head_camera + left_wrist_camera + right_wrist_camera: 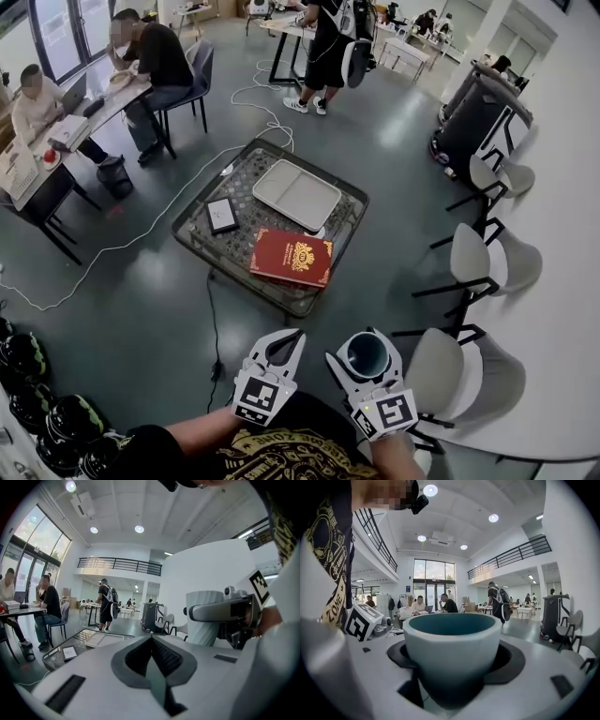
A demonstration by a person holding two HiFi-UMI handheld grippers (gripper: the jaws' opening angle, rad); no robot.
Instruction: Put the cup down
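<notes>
The task is not done yet, I think: the right gripper [361, 361] pinches the cup [452, 644] in the air, close to the person's body. The table [234, 183] is well apart, ahead. The left gripper [292, 337] is pressed together, holding nothing.

Open-plan office hall, people [150, 58] working at a laptop desk [101, 110], mezzanine railing [119, 565], tall glazed doors [433, 590], white chairs [473, 255]
</notes>
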